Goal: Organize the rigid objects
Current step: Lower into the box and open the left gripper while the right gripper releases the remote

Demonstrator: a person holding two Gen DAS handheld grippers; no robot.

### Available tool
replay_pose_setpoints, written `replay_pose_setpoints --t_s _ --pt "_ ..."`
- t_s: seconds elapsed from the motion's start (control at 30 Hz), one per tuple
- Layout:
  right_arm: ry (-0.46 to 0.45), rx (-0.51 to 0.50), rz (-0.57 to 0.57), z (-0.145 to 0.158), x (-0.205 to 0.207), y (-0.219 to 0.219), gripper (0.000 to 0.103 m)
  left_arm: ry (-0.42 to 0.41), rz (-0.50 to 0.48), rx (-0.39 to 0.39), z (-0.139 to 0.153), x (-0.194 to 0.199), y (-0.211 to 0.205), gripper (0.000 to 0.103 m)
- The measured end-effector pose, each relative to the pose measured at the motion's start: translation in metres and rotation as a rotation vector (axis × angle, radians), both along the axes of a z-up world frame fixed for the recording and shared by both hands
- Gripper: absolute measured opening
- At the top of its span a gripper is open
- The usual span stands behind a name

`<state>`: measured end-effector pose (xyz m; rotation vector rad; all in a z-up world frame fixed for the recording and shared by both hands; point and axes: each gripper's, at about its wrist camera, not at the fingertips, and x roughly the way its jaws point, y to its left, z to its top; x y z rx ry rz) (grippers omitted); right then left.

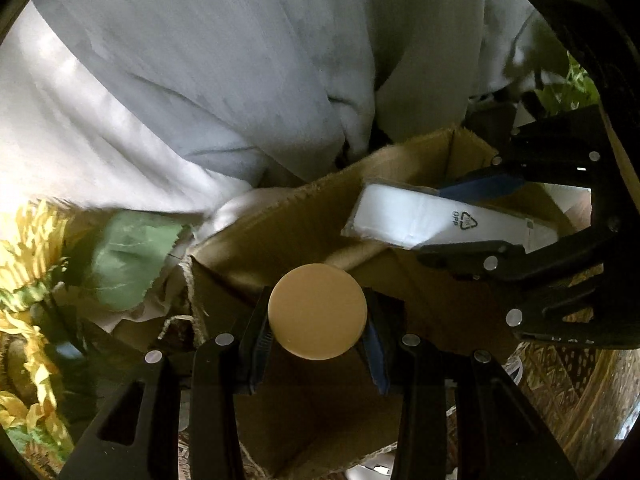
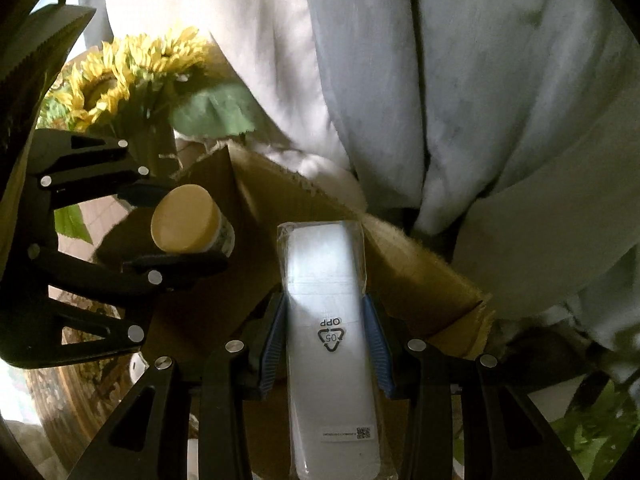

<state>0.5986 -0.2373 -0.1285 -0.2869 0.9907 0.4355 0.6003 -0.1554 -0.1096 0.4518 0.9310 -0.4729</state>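
Note:
My left gripper (image 1: pixel 318 320) is shut on a small jar with a round tan lid (image 1: pixel 317 312), held above an open cardboard box (image 1: pixel 280 232). In the right wrist view that same jar (image 2: pixel 188 220) sits between the left gripper's dark fingers (image 2: pixel 176 260) at the left. My right gripper (image 2: pixel 325 332) is shut on a long white packet in clear wrap (image 2: pixel 326 304) with a recycling mark, its far end reaching over the cardboard box (image 2: pixel 272 200). From the left wrist camera the white packet (image 1: pixel 432 220) lies between the right gripper's fingers (image 1: pixel 468 254) inside the box opening.
A person in pale grey-white clothing (image 1: pixel 240 80) stands just behind the box. Artificial sunflowers with green leaves (image 2: pixel 120 80) are to the left of it. A patterned woven surface (image 1: pixel 560 380) lies under and beside the box. Green foliage (image 2: pixel 592 432) shows at the lower right.

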Motion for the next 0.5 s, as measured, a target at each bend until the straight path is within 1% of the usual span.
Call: replay_pose_setpoints --t_s 0.13,0.17,0.2,0.23,0.27,0.33,0.43,0.5 --pt "0.031 -0.011 -0.002 -0.010 0.002 0.000 0.040 0.056 0.000 0.006 -0.009 0.006 -0.001 0.041" --pt "0.043 -0.010 -0.006 -0.012 0.003 0.000 0.042 0.063 0.003 0.006 -0.010 0.007 -0.001 0.043" --pt "0.050 -0.012 -0.011 -0.014 0.004 -0.001 0.043 0.068 0.013 0.008 -0.011 0.007 -0.001 0.049" --pt "0.050 -0.021 -0.017 -0.014 0.004 -0.001 0.043 0.066 0.018 0.009 -0.010 0.007 0.000 0.052" --pt "0.047 -0.039 -0.030 -0.016 0.004 -0.001 0.047 0.062 0.019 0.005 -0.009 0.006 0.000 0.057" --pt "0.041 -0.031 -0.048 -0.015 0.003 -0.004 0.055 0.050 0.028 -0.005 -0.006 0.004 0.001 0.061" --pt "0.001 -0.023 -0.081 -0.006 -0.003 -0.008 0.055 0.022 0.053 -0.022 0.002 -0.002 0.004 0.068" --pt "-0.033 -0.014 -0.106 0.003 -0.009 -0.011 0.057 0.000 0.065 -0.050 0.011 -0.010 0.009 0.077"
